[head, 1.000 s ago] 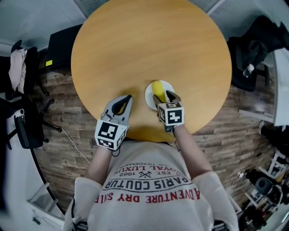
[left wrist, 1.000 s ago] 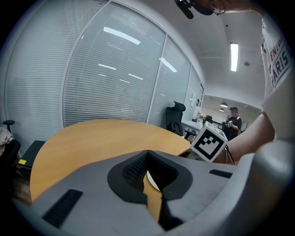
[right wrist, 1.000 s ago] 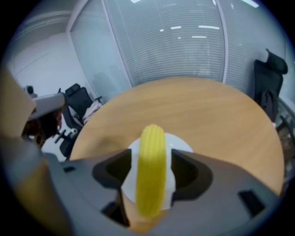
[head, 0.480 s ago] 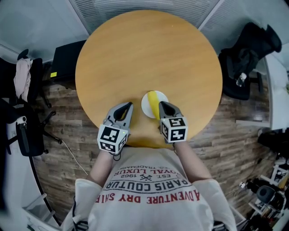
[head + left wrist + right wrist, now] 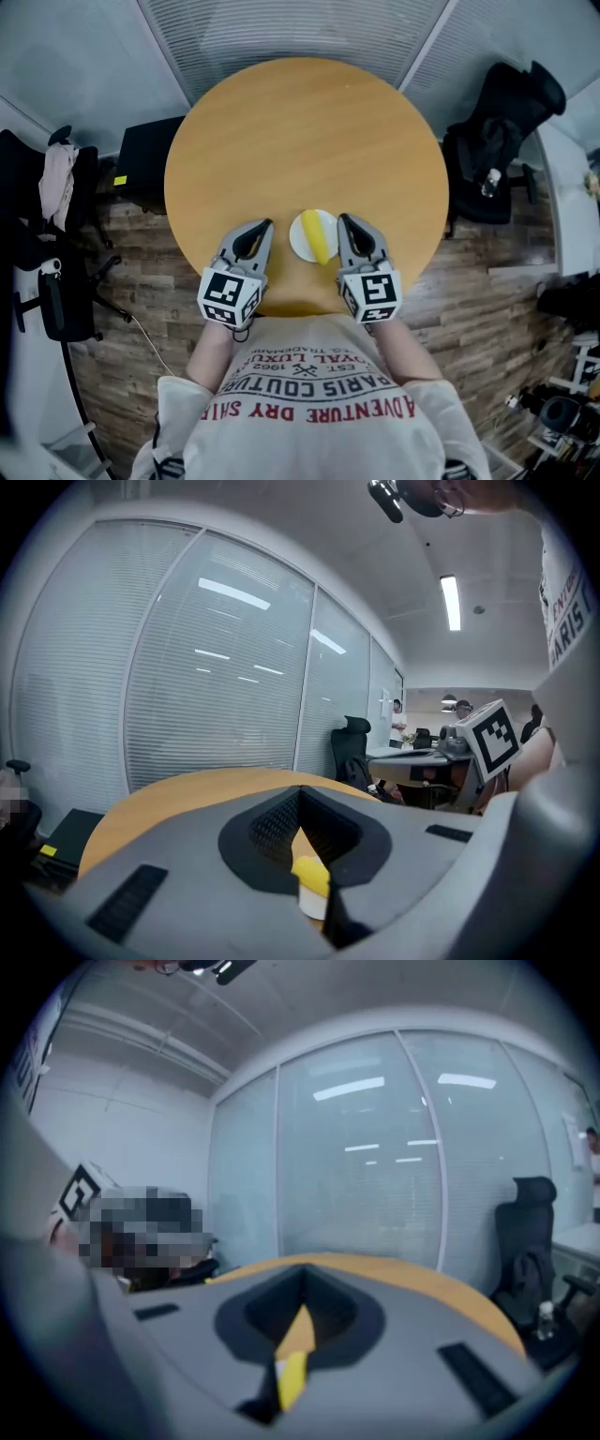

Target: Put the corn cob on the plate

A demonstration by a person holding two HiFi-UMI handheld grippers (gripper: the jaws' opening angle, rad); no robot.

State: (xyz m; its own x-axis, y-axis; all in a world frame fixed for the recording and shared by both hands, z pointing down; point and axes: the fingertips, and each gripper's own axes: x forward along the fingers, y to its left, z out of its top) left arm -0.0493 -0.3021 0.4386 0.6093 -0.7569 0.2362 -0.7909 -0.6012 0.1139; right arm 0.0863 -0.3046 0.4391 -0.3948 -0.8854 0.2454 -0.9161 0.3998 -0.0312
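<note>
table (image 5: 300, 141): centre frame | plate (image 5: 298, 240): at table's lower edge | corn cob (image 5: 321, 238): on plate, long axis running top-to-bottom of frame, between both grippers | right gripper (image 5: 347, 223): nearer, just right of cob, jaws pressed together, empty | left gripper (image 5: 262, 229): farther left, likewise closed, empty

Round wooden table (image 5: 300, 122); black chair (image 5: 497, 141) right, perhaps draped with clothing.

On the shirt (image 5: 309, 394) I read, upside down, "PARIS COUTUR" and "ADVENTURE DRY". Above those I make out "EST. 1962".
</note>
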